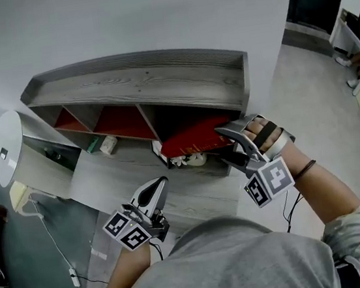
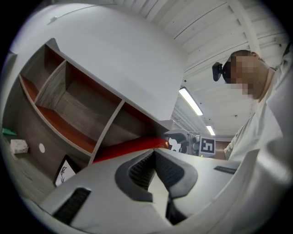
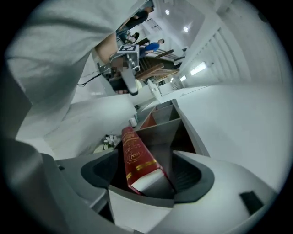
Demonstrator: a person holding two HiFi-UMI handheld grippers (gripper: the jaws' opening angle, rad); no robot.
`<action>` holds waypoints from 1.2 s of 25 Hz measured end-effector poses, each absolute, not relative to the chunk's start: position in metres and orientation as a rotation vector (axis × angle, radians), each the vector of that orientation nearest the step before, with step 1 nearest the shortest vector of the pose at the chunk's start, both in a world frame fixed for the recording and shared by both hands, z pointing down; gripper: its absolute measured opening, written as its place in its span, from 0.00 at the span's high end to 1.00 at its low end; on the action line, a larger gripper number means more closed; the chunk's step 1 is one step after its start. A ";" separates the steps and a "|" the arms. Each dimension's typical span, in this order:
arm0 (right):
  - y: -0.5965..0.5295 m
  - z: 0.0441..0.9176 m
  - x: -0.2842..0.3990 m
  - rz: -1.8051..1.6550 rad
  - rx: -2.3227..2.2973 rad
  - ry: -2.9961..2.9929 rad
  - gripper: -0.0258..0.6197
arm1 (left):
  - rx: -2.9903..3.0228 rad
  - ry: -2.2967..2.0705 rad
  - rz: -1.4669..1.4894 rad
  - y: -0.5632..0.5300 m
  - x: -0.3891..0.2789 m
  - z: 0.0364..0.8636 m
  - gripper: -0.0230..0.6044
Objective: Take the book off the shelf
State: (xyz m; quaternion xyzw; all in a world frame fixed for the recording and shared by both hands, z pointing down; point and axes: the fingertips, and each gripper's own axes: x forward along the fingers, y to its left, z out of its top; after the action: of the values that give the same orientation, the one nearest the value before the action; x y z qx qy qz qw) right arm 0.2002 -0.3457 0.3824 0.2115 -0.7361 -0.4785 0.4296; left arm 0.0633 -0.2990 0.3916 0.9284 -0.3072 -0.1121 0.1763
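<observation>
A white wall (image 1: 149, 12) backs the grey shelf (image 1: 139, 79). The right gripper (image 1: 224, 142) tilts slightly down, its jaws wide around the red book (image 3: 135, 155) without pressing it. The book leans out of the bay just ahead. It looks like a stiff, glossy, probably hefty hardback, so pinch across the covers near the spine. The left gripper (image 1: 161, 182), off to its left, is closed and empty.

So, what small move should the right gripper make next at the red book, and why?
Probably close the right gripper on the red hardcover book with gold print: its jaws stand wide open with the book's end between them, neither pad pressing it, and the book leans inside the grey wooden shelf.
</observation>
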 end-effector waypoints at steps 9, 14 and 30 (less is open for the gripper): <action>-0.366 0.413 0.204 -1.310 0.466 -1.515 0.34 | 2.628 -0.775 -0.342 -0.306 0.054 0.395 0.94; -0.376 0.408 0.206 -1.424 0.520 -1.370 0.38 | 2.629 -0.772 -0.344 -0.305 0.055 0.394 0.94; -0.346 0.384 0.183 -1.515 0.506 -1.446 0.51 | 2.621 -0.883 -0.380 -0.281 0.047 0.390 0.94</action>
State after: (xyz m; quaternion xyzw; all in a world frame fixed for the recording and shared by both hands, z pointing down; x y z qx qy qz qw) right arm 0.1829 -0.3463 0.3843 0.2067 -0.5910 -0.6193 0.4737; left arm 0.0467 -0.2812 0.3897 0.9245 -0.3114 -0.1341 0.1741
